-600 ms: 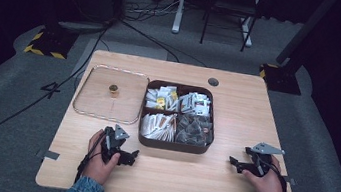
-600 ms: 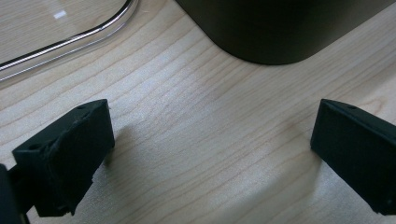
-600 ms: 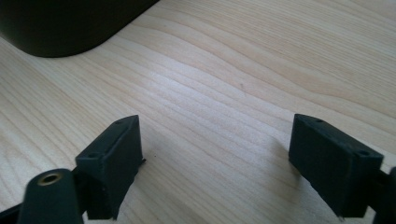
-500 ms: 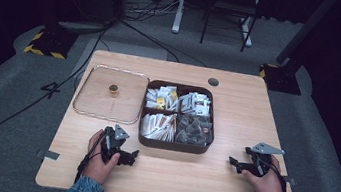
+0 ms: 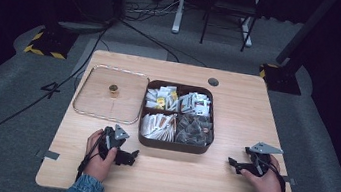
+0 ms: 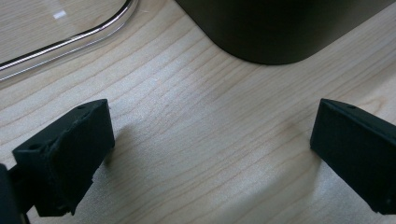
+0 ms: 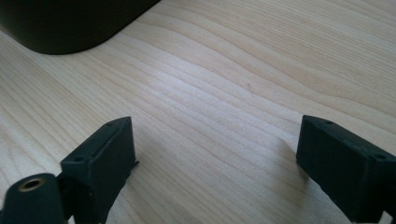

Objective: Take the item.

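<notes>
A dark brown box (image 5: 173,145) with four compartments of tea bags and packets stands mid-table. Its clear lid (image 5: 94,100) with a small gold knob (image 5: 114,89) lies flat to the box's left. My left gripper (image 5: 130,157) rests on the table in front of the lid, jaws open and pointing right toward the box's near left corner (image 6: 275,32). My right gripper (image 5: 233,164) rests near the table's right front, open, pointing left at the box's near right corner (image 7: 70,23). Bare wood lies between both pairs of jaws.
The wooden table (image 5: 237,110) has a round cable hole (image 5: 213,82) behind the box. A strip of tape (image 5: 51,155) sticks to the left front edge. A cable trails off the left gripper over the table's front. Desk legs and floor cables lie beyond.
</notes>
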{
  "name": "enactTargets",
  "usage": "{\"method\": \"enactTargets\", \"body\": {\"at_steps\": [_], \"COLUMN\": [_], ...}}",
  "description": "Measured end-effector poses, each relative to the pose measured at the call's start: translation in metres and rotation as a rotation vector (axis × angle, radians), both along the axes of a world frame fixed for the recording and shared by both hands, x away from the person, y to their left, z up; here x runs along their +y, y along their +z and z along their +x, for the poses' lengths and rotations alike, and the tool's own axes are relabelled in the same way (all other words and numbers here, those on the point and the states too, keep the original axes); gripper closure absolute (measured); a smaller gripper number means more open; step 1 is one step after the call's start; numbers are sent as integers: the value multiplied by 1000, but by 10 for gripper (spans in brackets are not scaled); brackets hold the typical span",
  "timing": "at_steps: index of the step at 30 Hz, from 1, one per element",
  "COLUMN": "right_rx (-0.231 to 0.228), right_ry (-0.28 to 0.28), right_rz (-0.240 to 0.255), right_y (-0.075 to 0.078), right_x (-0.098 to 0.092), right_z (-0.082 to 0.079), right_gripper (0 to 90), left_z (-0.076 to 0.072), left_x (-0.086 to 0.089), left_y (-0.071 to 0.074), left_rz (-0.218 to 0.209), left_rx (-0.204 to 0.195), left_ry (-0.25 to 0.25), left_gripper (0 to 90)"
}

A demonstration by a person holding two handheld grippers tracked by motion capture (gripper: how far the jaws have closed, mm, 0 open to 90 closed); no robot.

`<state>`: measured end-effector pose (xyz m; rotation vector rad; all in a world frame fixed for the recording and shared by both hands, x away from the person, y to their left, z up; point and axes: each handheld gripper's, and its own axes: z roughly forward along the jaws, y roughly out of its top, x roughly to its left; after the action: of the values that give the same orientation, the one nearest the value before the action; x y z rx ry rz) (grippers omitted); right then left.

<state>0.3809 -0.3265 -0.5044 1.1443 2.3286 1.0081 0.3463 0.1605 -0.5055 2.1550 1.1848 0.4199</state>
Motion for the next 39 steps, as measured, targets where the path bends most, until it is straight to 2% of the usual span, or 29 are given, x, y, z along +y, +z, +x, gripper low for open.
{"method": "enactTargets", "body": {"at_steps": [6, 7, 8, 9, 10, 15, 18, 21, 22, 25, 28, 33, 39], "right_rx": [-5, -6, -17, -14, -21, -62, -60, -51, -60, -51, -56, -45, -12], "right_ry": [1, 2, 10, 16, 7, -26, -32, -1, -3, -10, -19, -18, 6], "right_rz": [8, 14, 23, 40, 67, 135, 162, 133, 141, 194, 217, 257, 275], "right_y": [0, 1, 1, 3, 5, 19, 26, 37, 42, 53, 62, 74, 83], "right_x": [-2, -2, -4, -6, -7, -14, -13, -13, -14, -17, -17, -15, -9], "right_z": [-1, -1, -2, -3, -3, -3, -3, -3, -4, -6, -6, 1, 15], "right_gripper": [168, 228, 329, 338, 341, 352, 361, 388, 389, 403, 415, 425, 441], "left_z": [0, 0, 0, 0, 0, 0, 0, 0, 0, 0, 0, 0, 0], "left_x": [0, 0, 0, 0, 0, 0, 0, 0, 0, 0, 0, 0, 0], "left_y": [0, 0, 0, 0, 0, 0, 0, 0, 0, 0, 0, 0, 0], "left_rz": [1, 0, -2, -1, -2, 0, -3, -4, -4, 0, -2, -2, 1], "left_rx": [1, -1, 3, 3, 3, 2, 4, 1, 1, 0, 4, 4, -1], "left_ry": [-2, 1, 1, 0, 1, -1, 1, 3, 3, 0, 1, 1, -1], "left_gripper": [1, 1, 1, 1, 1, 1, 1, 1, 1, 1, 1, 1, 1]}}
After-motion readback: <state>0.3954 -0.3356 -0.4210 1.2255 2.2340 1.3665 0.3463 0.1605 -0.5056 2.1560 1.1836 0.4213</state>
